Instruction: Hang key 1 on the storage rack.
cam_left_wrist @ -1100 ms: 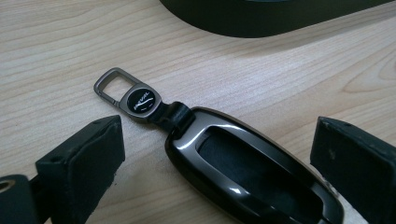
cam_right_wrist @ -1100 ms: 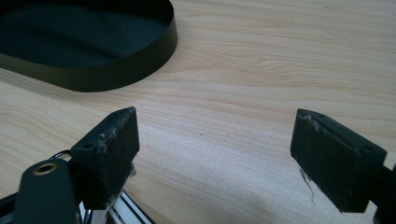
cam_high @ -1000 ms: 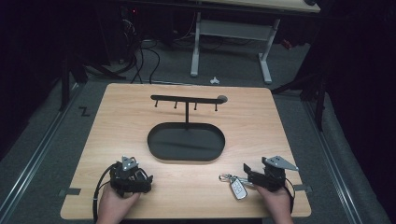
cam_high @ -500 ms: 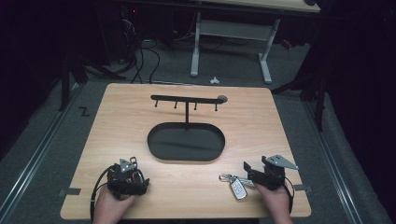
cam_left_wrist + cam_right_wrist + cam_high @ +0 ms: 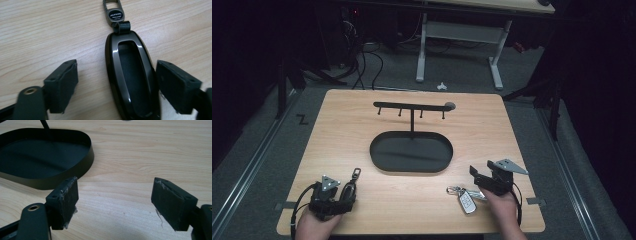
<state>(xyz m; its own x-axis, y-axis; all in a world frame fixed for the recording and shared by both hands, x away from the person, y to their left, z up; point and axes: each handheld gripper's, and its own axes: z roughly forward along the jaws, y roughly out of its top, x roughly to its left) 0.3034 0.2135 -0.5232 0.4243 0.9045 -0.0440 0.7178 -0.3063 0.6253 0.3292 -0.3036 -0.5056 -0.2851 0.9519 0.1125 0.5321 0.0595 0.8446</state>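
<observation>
Left gripper (image 5: 346, 192): near the front left corner of the tabletop (image 5: 522, 130). Its jaws have just been closing and straddle the dark key fob (image 5: 131, 75); one pad stands just beside the fob's flank, the other well apart, so nothing is pinched yet.
Dark key fob: long oval shell, glossy gunmetal rim around a matt black centre, lying flat on the wood. A short fabric loop at its far end joins a small metal clip (image 5: 113, 10) with a round black badge.
Right gripper (image 5: 476, 176): near the front right corner. Its jaws have just been closing, yet they stand apart over bare wood with nothing between them; the pads (image 5: 67, 200) are black, blocky, frayed at the edges.
Silver key (image 5: 466, 199): flat, pale, with a ring bunch, lying just beside the right gripper toward the front edge.
Tabletop: light wood grain, smooth, rounded corners.
Tray (image 5: 382, 162): black, oval, low thin wall, matt floor, at the middle of the tabletop.
Hook rack (image 5: 412, 106): thin black post rising from the tray's far rim, with a crossbar carrying small pegs.
</observation>
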